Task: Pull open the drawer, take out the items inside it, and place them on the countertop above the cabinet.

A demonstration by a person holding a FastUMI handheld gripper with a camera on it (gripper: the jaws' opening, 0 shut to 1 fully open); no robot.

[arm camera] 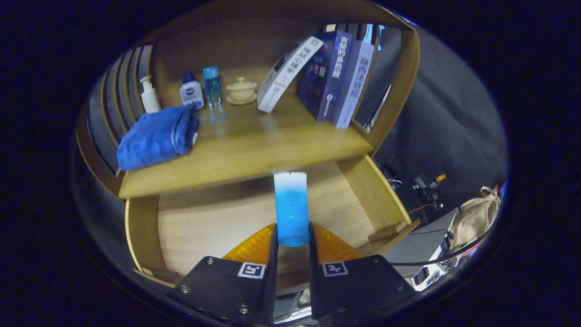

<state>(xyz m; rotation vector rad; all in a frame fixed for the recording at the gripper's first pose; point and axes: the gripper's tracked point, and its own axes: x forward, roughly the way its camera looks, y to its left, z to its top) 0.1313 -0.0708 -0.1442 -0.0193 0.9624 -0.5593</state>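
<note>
I have the gripper [292,236] clamped on a blue bottle [290,206], both fingers pressing its sides, and I hold it upright over the open drawer [204,227], just short of the countertop [254,145]. So the drawer is pulled out and the bottle is lifted clear, but not yet set down. The drawer floor looks bare from here, though my fingers hide its near part, so I can't swear nothing is left. A blue towel [156,136], small bottles [212,86] and books [333,72] sit on the countertop.
</note>
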